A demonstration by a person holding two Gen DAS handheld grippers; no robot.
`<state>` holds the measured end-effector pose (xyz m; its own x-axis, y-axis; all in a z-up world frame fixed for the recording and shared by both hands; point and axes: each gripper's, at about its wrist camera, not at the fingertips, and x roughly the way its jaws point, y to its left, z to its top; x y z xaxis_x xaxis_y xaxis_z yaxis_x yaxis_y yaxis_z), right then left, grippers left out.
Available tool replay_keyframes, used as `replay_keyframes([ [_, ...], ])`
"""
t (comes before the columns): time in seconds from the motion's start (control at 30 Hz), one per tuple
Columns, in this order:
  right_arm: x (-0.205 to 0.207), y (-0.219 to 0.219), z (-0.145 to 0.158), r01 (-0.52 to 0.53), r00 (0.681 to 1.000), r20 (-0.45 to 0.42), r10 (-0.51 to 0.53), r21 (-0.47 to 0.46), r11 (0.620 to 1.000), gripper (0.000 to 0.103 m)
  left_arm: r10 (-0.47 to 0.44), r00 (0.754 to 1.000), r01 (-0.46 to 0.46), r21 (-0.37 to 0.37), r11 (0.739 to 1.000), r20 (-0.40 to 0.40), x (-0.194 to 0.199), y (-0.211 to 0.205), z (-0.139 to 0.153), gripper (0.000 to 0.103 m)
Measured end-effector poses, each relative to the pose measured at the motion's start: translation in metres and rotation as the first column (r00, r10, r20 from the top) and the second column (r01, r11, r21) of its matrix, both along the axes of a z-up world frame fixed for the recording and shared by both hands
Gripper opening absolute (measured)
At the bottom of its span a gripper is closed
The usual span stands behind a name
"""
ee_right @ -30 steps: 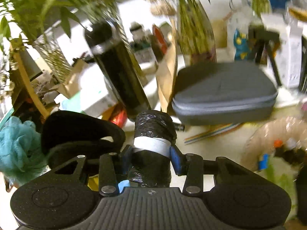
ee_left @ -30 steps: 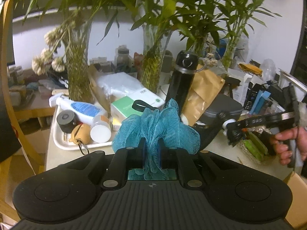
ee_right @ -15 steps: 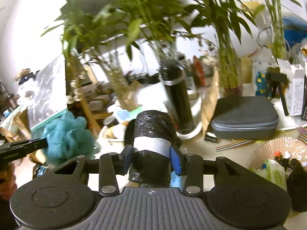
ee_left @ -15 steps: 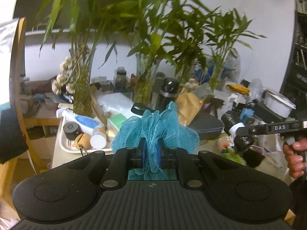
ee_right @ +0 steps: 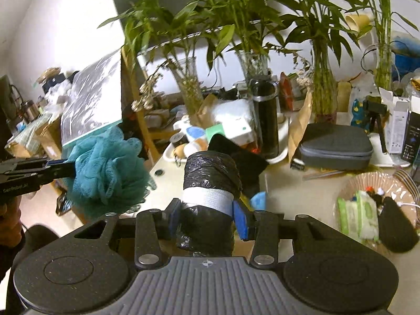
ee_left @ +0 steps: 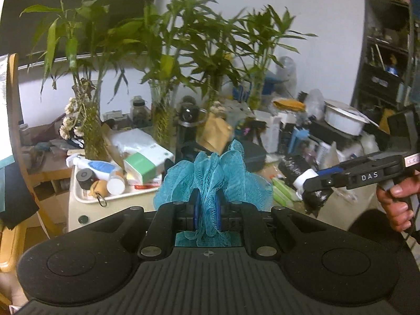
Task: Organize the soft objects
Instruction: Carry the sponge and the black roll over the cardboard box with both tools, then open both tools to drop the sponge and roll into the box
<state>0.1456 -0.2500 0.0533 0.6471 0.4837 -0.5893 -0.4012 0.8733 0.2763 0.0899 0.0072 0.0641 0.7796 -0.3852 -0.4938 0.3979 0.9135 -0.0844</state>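
So the blue mesh bath pouf (ee_left: pixel 214 181) sits lower centre of the left wrist view, pinched between the left gripper (ee_left: pixel 206 214) pads and held up in the air, clear of the worktop (ee_right: pixel 168 183). Over on the right, the right gripper (ee_right: pixel 207 218) is clamped on a roll of black plastic bags (ee_right: pixel 210 181) with a white band round it, also held aloft.

What could go wrong? Honestly the pouf is mostly air and netting, so only a few folds look actually pinched; I'd guess a quick swing could let it slide out or snag a loop on the pads. The roll is slick plastic and its loose bottom edge hangs free, so it might twist or slip in the grip. And anywhere they set these down is tight: a careless drop could knock the tall black flask (ee_right: pixel 266 120) or the glass vases of bamboo (ee_right: pixel 324 92).

The worktop is beige and crammed: a white tray (ee_left: pixel 78 197) of bottles at left, a grey zip case (ee_right: pixel 336 144) right, a basket of packets (ee_right: pixel 351 191) lower right. White walls, shelving at the far right of the left wrist view.
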Motion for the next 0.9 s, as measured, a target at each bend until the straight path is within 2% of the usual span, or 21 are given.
replay_keyframes([
  [0.13,-0.019,0.006,-0.005,-0.007,1.0,-0.008,0.007,-0.031,0.999,0.046,-0.02,1.0,0.02,0.004,1.0,-0.011,-0.015,-0.004,-0.006,0.011],
  [0.37,-0.04,0.014,-0.024,-0.03,0.998,-0.058,0.028,-0.03,0.999,0.046,-0.057,0.997,0.058,0.025,0.998,-0.046,-0.037,-0.01,-0.022,0.011],
  [0.9,-0.064,0.028,-0.052,-0.031,0.991,-0.131,0.02,-0.081,0.996,0.046,-0.065,0.989,0.077,0.093,0.993,-0.129,-0.053,-0.024,-0.059,0.012],
])
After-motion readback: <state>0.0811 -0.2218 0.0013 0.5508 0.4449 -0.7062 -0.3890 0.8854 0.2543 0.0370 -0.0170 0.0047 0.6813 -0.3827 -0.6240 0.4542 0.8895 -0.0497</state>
